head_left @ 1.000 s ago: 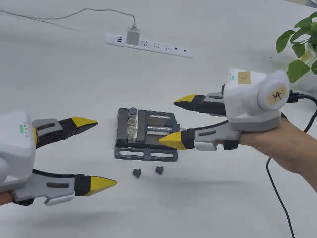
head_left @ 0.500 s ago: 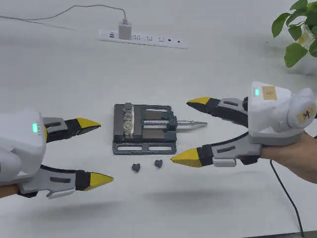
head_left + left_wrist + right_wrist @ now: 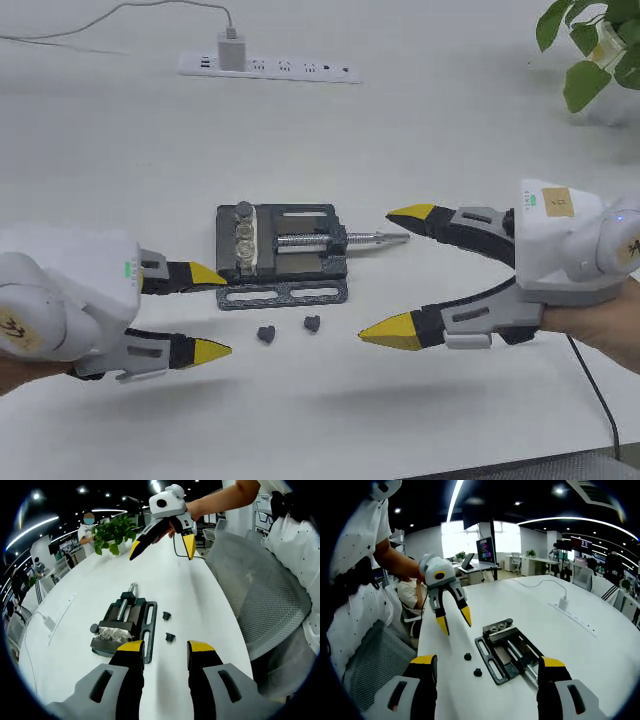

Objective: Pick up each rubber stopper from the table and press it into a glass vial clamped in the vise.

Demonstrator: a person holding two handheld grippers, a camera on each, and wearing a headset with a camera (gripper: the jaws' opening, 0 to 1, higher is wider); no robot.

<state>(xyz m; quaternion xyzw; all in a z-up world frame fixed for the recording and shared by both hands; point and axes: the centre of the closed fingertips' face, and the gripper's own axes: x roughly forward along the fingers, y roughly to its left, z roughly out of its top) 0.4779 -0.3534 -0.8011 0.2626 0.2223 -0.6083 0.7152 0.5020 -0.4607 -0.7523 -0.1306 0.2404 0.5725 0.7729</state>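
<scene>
Black stoppers (image 3: 266,334), dark grey vise (image 3: 285,292), white table (image 3: 420,140).

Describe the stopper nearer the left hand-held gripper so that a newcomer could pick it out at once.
Find the dark vise in the middle of the white table. Two small black stoppers lie on the table just in front of its slotted base. Yours is the stopper nearer the left hand-held gripper; its twin lies toward the right hand-held gripper.

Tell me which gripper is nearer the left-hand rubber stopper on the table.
Left. The left gripper has its lower tip just left of that stopper; the right gripper sits farther off to its right, past the other stopper.
</scene>
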